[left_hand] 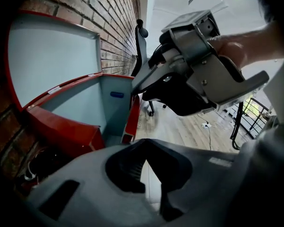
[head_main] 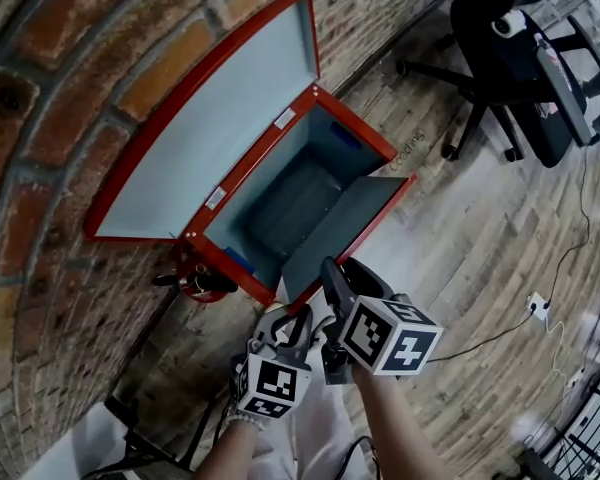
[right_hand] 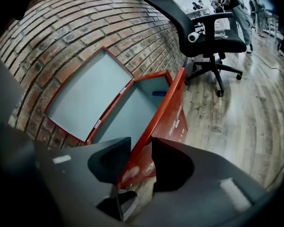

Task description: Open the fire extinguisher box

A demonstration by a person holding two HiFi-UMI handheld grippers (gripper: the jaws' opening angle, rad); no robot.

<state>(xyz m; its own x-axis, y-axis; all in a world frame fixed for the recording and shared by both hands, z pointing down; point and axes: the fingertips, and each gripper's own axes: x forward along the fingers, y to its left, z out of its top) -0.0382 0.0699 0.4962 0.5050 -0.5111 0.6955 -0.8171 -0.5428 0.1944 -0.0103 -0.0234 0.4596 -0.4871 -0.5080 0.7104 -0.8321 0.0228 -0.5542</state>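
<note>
The jaws of the right gripper [right_hand: 141, 144] are held apart, and the red rim of the front door [right_hand: 173, 112] of the fire extinguisher box [right_hand: 132, 109] is set between them. The rim lies close against the left jaw, and no clamping of the pads on it is seen. Just beyond these jaws the door is tilted outward from the box, with its grey inner face turned toward the cavity. Ahead of the jaws and to their left, the grey interior of the box is laid bare. Further left, the lid [right_hand: 85, 98] is swung back against the brick wall [right_hand: 61, 27].

The jaws of the left gripper [left_hand: 144, 140] are brought together at their tips, and nothing is held between them. Above and ahead of them the right gripper [left_hand: 199, 65] is seen, gripped by a hand [left_hand: 236, 46]. To their left the box and its raised lid [left_hand: 52, 56] are seen.

In the head view both grippers are held side by side just below the box [head_main: 355, 123], the right gripper [head_main: 332, 273] at the door [head_main: 345, 223] and the left gripper [head_main: 285, 333] just short of it. A red object [head_main: 195, 280] with a black handle is placed beside the box, to the left of the jaws. Well beyond the jaws an office chair [head_main: 510, 58] is set on the wooden floor [head_main: 480, 248].
</note>
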